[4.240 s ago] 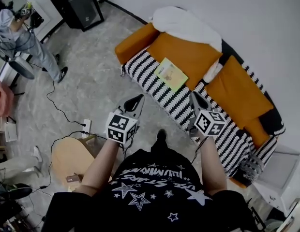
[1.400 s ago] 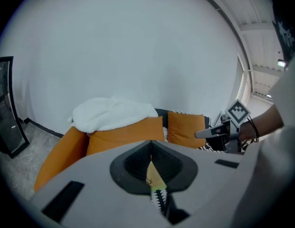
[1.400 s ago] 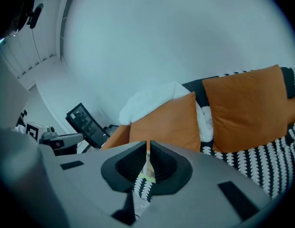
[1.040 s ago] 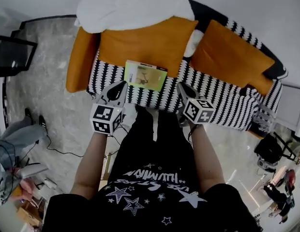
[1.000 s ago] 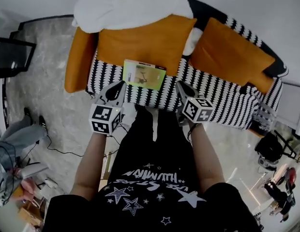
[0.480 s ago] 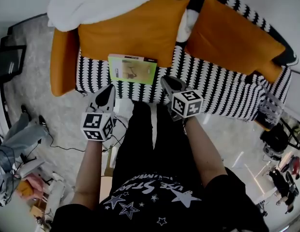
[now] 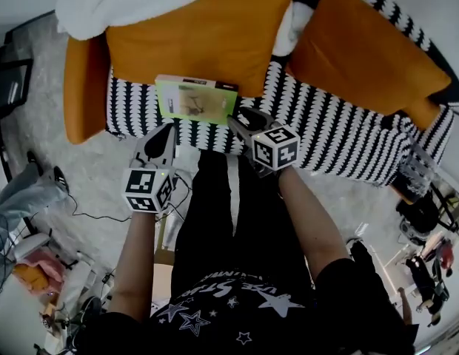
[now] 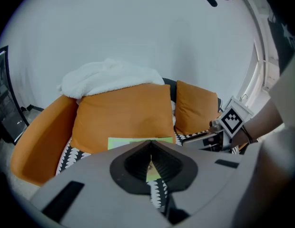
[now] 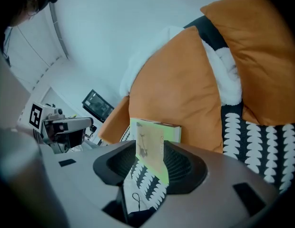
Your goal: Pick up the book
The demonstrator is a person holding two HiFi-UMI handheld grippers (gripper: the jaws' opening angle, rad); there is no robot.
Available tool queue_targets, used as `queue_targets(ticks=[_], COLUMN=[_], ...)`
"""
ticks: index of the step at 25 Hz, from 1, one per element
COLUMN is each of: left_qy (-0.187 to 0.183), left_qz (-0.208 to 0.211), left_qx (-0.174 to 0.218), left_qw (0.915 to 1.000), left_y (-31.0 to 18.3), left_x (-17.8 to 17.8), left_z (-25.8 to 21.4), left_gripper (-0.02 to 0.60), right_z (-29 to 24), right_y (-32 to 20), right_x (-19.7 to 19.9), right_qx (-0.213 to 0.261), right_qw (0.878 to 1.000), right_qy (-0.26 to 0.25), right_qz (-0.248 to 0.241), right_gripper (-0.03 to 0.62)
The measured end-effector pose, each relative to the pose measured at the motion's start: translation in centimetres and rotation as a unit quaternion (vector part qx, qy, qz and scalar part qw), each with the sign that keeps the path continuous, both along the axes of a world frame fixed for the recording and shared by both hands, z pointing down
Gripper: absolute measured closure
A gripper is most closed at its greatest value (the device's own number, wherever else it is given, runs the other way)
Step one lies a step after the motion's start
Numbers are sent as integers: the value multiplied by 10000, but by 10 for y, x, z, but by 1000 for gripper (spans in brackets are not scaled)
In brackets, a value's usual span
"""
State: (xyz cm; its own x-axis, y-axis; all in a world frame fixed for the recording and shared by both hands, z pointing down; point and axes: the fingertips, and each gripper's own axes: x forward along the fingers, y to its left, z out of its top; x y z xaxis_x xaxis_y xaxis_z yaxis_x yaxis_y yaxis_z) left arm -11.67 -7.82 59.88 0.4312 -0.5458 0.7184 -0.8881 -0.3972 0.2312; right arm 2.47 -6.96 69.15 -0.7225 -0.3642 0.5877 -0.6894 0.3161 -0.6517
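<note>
A: While the left gripper [image 7: 167, 130] is held just off the front edge of the black-and-white patterned sofa seat [image 7: 340, 135], its fingers are seen pressed together with nothing between them. Where is the book found?

B: The thin green rectangular book [image 7: 196, 100] is seen lying flat on that seat, left of its middle. Its far edge is tucked against the large orange back cushion [image 7: 200, 39]. The right gripper [image 7: 240, 117] is placed at the book's near right corner, with its fingers opening. The book is lined up with the gap, but no pad is seen pressing on it, so nothing is grasped yet.

A: What could go wrong from here?

B: Since the book lies flat on soft fabric, the lower finger may be driven into the cover rather than under it. The book would then be shoved back into the cushion. If only the corner is pinched, the thin book could be expected to droop, pivot or slip out when lifted. Seat fabric may also be caught along with it.

A: And the left side?

B: With its fingers clenched, no support can be given there unless they are opened first.
</note>
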Motion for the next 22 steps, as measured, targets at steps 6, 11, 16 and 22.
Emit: queue_targets(ticks=[6,11,16,22], left_qy=[22,27,29,6], left_qz=[-47,-152,-208,-246], left_qx=[-132,-200,-279,-383], left_qw=[9999,9997,9994,9990], left_y=[-6,-15,-16,-18], left_x=[5,4,3,-1], left_z=[29,47,65,87], left_gripper=[574,574,574,574], right_z=[37,57,77,96], right_y=[-3,0,-3,-8], right_x=[0,-10,-11,-18], right_qx=[-258,-636,-715,-655], right_qw=[9995,9975,9973,9972], right_qy=[90,-194,-130,-96], right_qz=[-142,-257,-135,-358], right_gripper=[376,319,310,312])
